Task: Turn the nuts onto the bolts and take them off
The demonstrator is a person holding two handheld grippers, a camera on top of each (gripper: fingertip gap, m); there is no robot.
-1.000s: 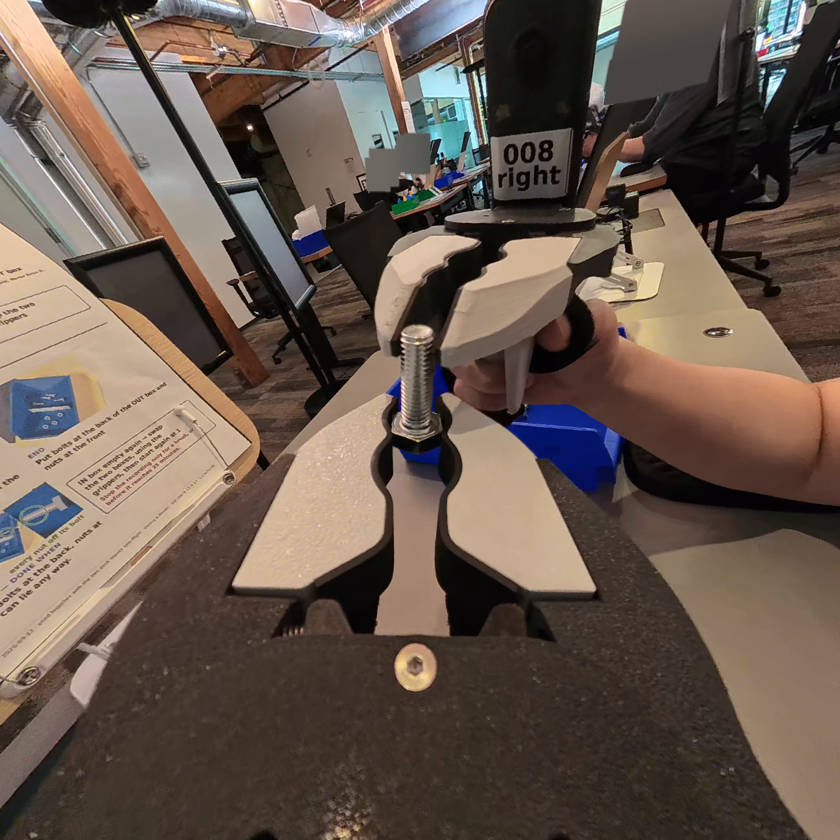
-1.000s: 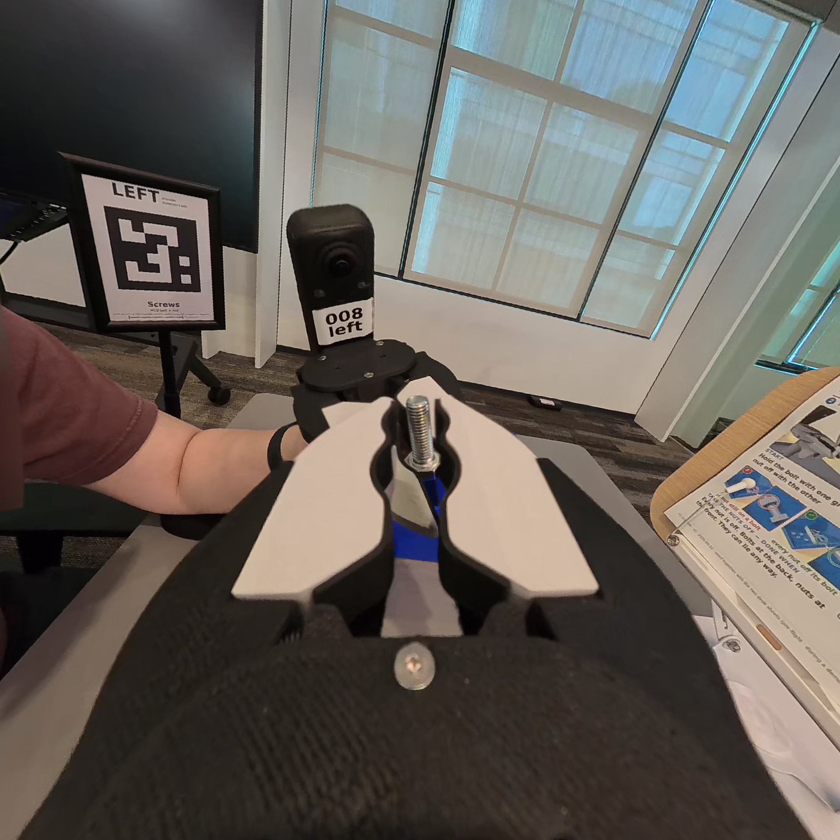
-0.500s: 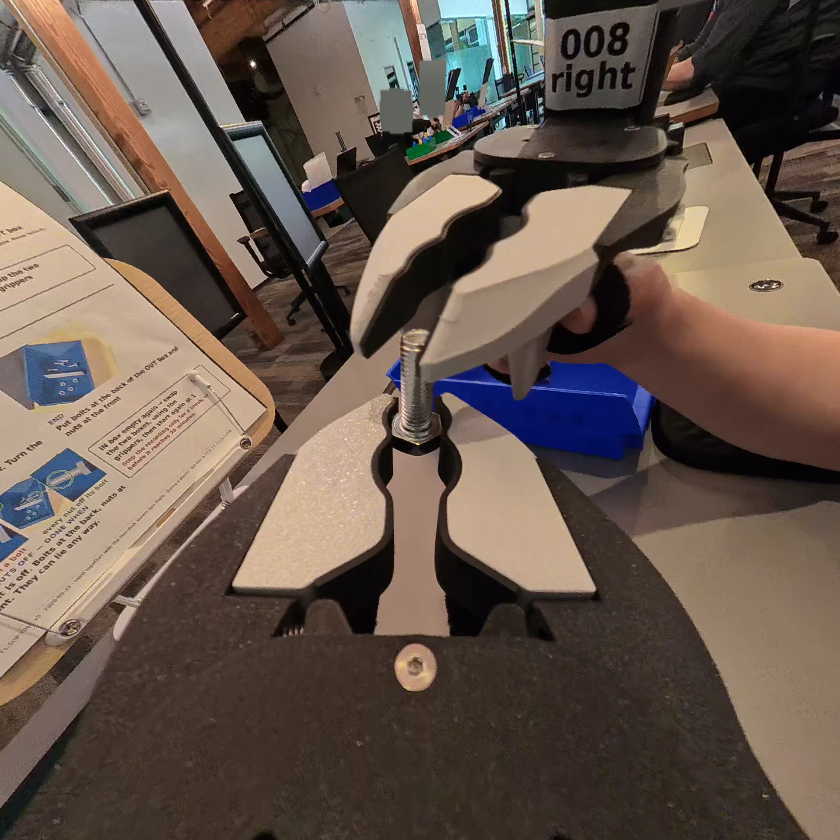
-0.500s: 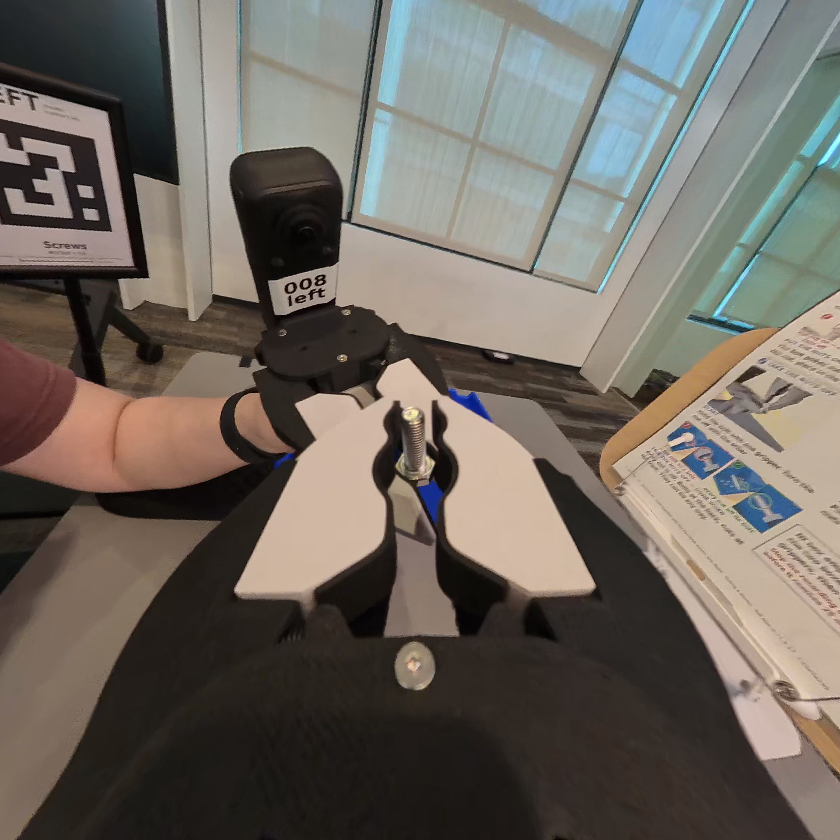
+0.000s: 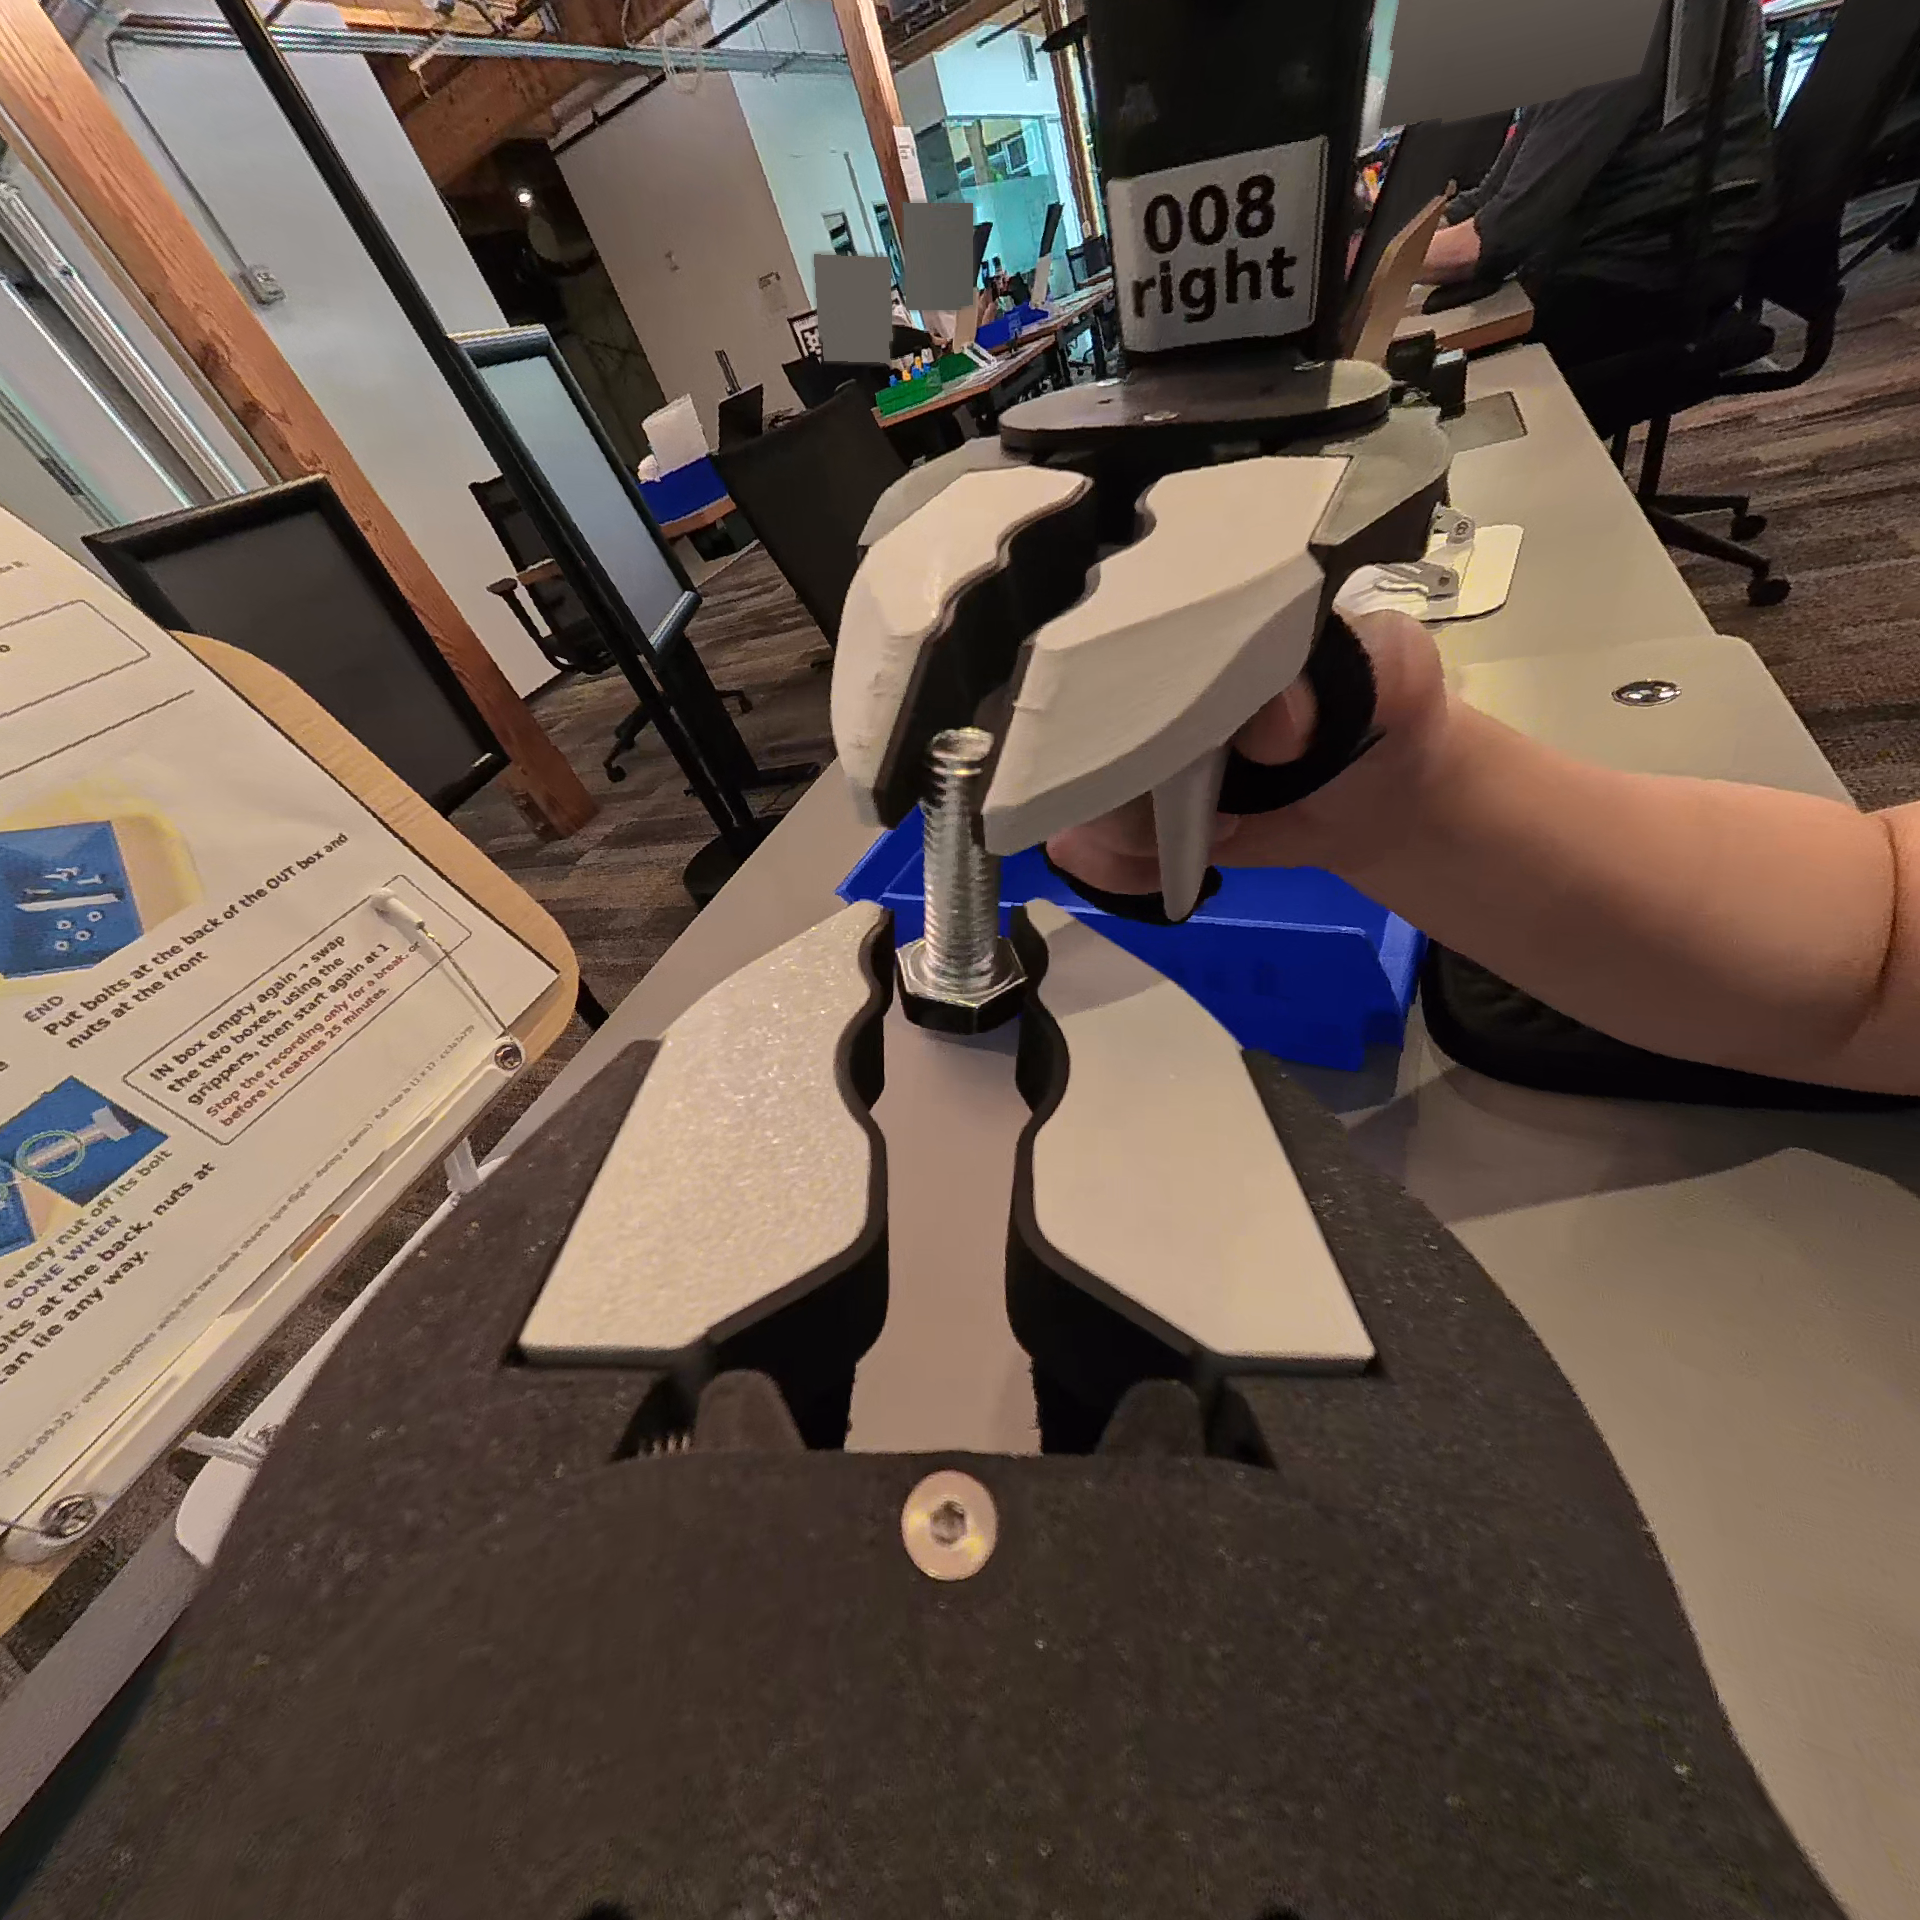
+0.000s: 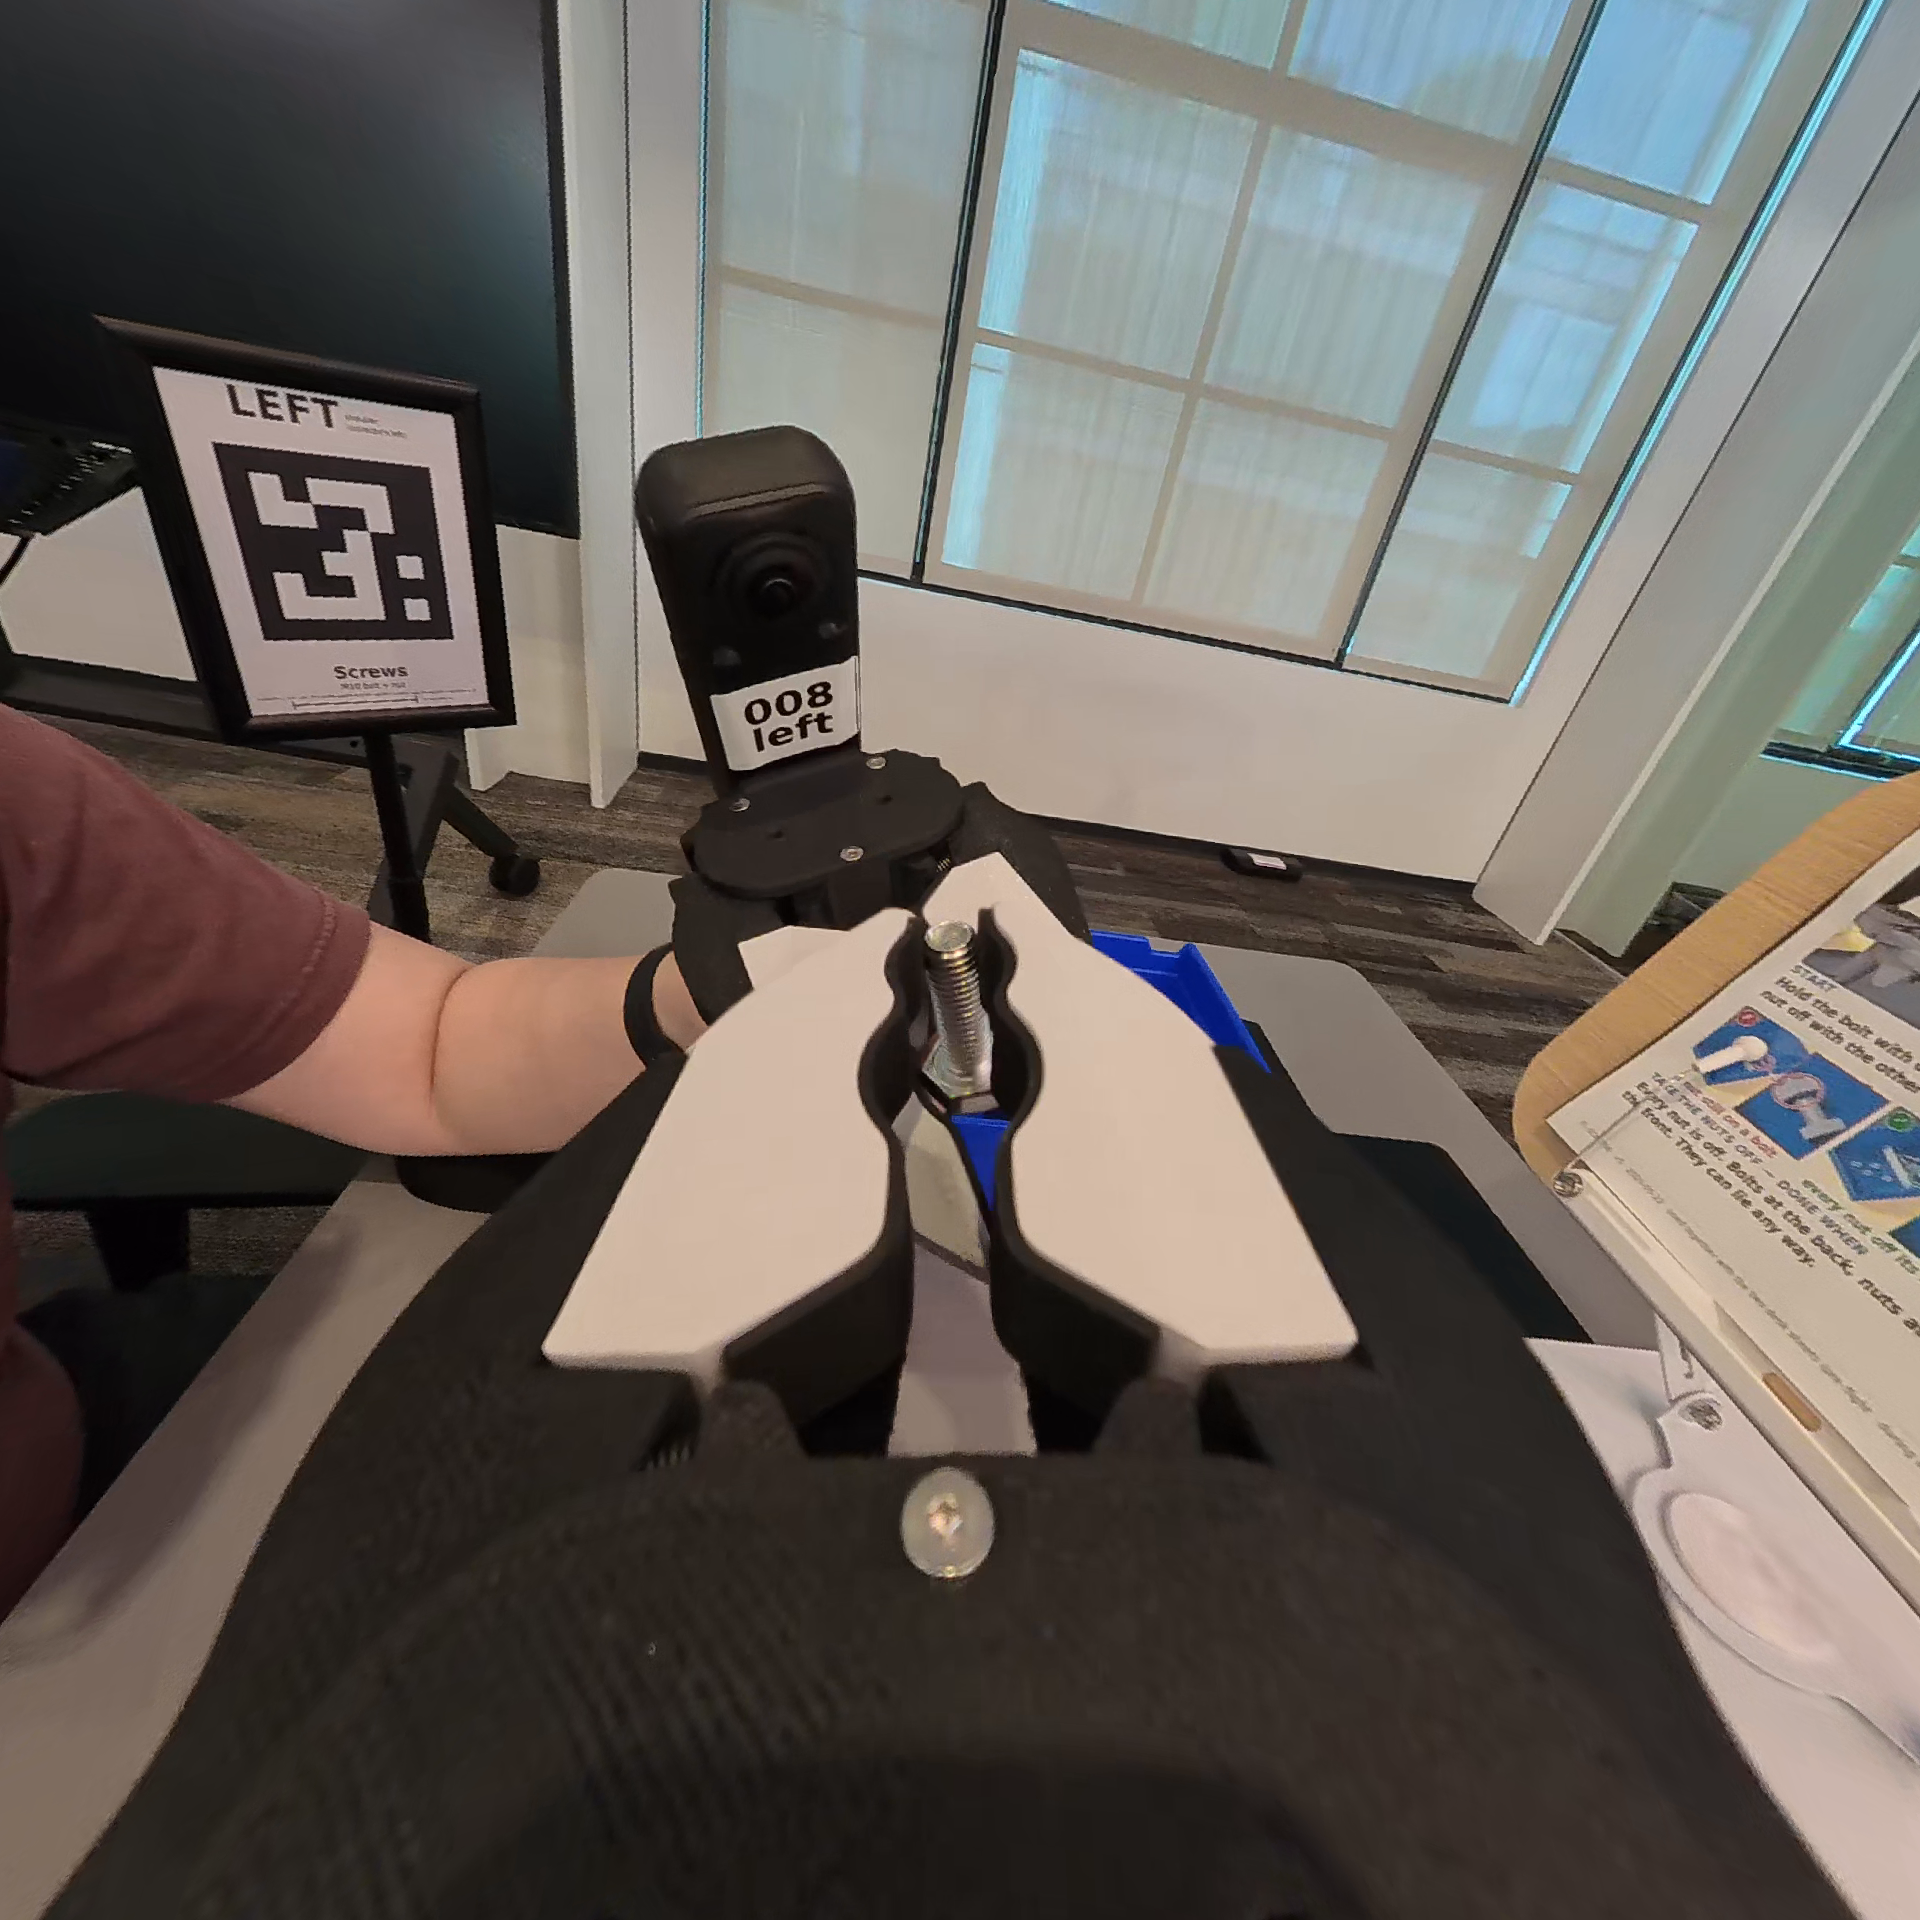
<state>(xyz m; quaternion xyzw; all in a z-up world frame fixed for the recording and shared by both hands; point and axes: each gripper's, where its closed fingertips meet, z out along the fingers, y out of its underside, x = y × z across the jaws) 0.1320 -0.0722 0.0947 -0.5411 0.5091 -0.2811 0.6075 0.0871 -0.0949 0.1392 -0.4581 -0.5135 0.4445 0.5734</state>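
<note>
The left gripper [image 5: 958, 987] has its fingers [image 5: 727, 1122] drawn in to a narrow gap, and their tips clamp the hex head of a bolt [image 5: 958, 883] that stands upright, threaded shank pointing to 12 o'clock. No nut can be made out on the shank. The right gripper [image 5: 961, 790] reaches in from 1 o'clock of the bolt, held by the person's right hand [image 5: 1340, 769]. Its pale fingers [image 5: 1132, 686] are set narrowly apart around the top of the thread; whether they actually press on it cannot be told. In the right wrist view the bolt [image 6: 951, 997] sits in the notch between the right gripper's [image 6: 951, 997] fingertips. A blue bin [image 5: 1247, 977] rests on the grey tabletop [image 5: 1662, 1299] just behind the bolt, and an instruction sheet [image 5: 156, 1039] leans at 9 o'clock.
</note>
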